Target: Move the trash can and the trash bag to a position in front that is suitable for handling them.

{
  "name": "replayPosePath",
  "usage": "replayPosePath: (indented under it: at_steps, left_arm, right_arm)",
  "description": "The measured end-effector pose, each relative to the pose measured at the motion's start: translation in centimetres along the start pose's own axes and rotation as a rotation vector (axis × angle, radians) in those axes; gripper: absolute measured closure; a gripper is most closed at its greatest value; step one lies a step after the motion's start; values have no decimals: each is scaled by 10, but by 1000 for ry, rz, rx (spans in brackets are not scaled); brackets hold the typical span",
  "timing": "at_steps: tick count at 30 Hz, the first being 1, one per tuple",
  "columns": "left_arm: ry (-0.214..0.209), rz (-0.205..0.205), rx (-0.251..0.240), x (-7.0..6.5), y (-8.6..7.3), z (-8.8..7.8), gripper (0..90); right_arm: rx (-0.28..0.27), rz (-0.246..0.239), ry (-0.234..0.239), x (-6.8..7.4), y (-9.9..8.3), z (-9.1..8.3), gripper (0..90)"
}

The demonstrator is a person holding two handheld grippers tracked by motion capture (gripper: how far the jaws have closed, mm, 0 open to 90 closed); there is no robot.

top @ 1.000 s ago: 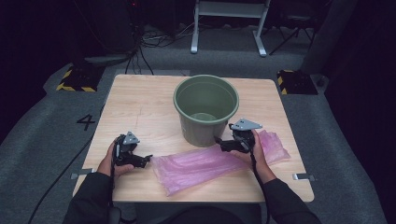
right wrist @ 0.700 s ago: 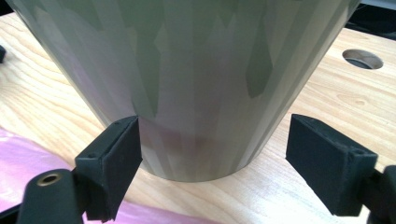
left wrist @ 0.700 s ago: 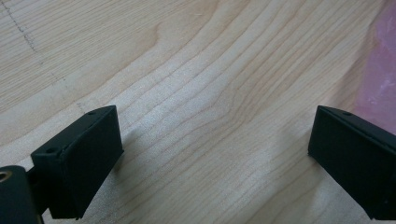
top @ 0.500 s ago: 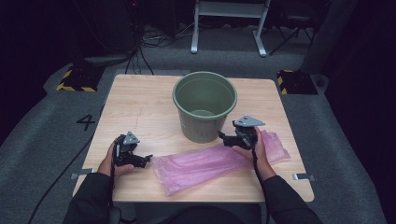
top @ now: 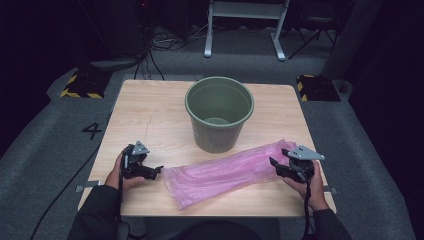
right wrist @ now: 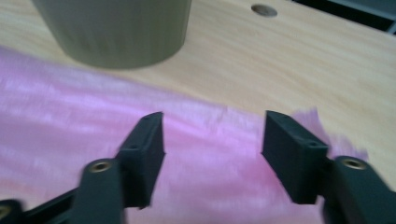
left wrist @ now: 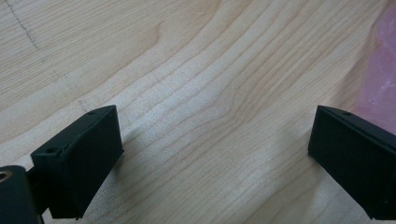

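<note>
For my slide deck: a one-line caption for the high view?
Right tongs closing at the pink plastic bag's end, green bucket behind, left tongs open.

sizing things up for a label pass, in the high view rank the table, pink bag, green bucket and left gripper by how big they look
1. table
2. pink bag
3. green bucket; close to the bag in apparent size, so that order is unsure
4. left gripper

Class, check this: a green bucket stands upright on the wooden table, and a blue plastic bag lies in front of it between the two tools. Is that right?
Not quite. The bag is pink, not blue, as the high view shows. The rest holds: the green bucket stands upright on the table, and the bag lies in front of it between the left tool and right tool.
</note>
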State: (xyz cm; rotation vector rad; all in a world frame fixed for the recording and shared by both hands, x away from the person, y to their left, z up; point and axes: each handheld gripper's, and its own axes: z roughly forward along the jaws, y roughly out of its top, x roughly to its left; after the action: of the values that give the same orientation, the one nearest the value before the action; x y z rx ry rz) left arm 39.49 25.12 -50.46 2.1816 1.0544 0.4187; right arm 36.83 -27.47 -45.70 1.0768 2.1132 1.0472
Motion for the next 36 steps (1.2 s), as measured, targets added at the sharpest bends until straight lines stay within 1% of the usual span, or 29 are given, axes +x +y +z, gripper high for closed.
replayPosePath:
  at_steps: [1,2,3,4,6,7,8,9,10,11,13,14,15,16,18,22,23,24,25,26,27,28,29,31,33,34,35,36]
  left_arm:
    - [0,0,0,0,0,0,28]
    - [-1,-1,0,0,0,0,28]
    - [0,-1,0,0,0,0,28]
    - [1,-2,-2,0,0,0,28]
    - [1,-3,-1,0,0,0,28]
    - [1,-3,-2,0,0,0,28]
    - [1,-3,-2,0,0,0,28]
    - [1,-3,-1,0,0,0,28]
    - [1,-3,-1,0,0,0,28]
    - [1,-2,-1,0,0,0,28]
    - [1,-2,-2,0,0,0,28]
    - [0,-3,-2,0,0,0,28]
    - [0,-2,-2,0,0,0,28]
    - [-2,2,-1,0,0,0,28]
    - [-3,5,-4,1,-1,0,28]
    - [-4,10,0,5,-2,-2,29]
    - [-6,2,-2,7,-3,-3,29]
    - [-9,8,0,9,-4,-4,30]
    - [-9,8,0,9,-4,-4,32]
    - [-1,-2,-1,12,-5,-4,33]
    - [-1,-2,-1,12,-5,-4,37]
    - [11,-14,-6,13,-5,-5,37]
    - [23,-24,-8,14,-4,-5,62]
    - [27,-29,-7,14,-4,-4,68]
    - [40,-41,-12,13,-2,-4,76]
    - [40,-41,-12,13,-2,-4,103]
    - [47,-50,-18,13,-2,-4,146]
    - [65,-55,-27,13,-1,-5,175]
  right_arm:
    - [0,0,0,0,0,0,423]
    - [8,9,3,0,-5,-2,438]
    - [22,17,13,0,-12,-4,455]
    - [54,5,12,0,-20,-3,458]
    - [81,6,15,-1,-25,0,487]
    - [89,17,24,-3,-27,2,498]
    - [89,17,24,-3,-27,2,498]
    - [111,30,38,-5,-30,8,514]
    - [111,30,38,-5,-30,8,514]
    - [131,28,31,-6,-31,15,530]
    - [137,33,35,-7,-31,18,535]
    - [146,36,44,-8,-32,23,537]
    - [146,36,44,-8,-32,23,537]
    - [148,41,44,-10,-31,28,542]
    - [147,52,50,-12,-30,31,544]
    - [142,53,42,-18,-28,36,543]
    - [140,55,41,-23,-27,40,534]
    - [139,56,39,-26,-26,42,521]
    - [139,56,39,-26,-26,42,521]
    - [140,70,46,-34,-25,46,480]
    - [140,70,46,-34,-25,46,480]
    - [139,74,46,-36,-24,47,479]
    - [140,78,64,-42,-23,51,461]
    - [137,73,59,-43,-23,52,460]
    - [132,53,50,-47,-20,58,455]
    - [132,53,50,-47,-20,58,455]
    - [123,30,50,-50,-18,62,432]
    - [119,23,47,-51,-17,65,422]
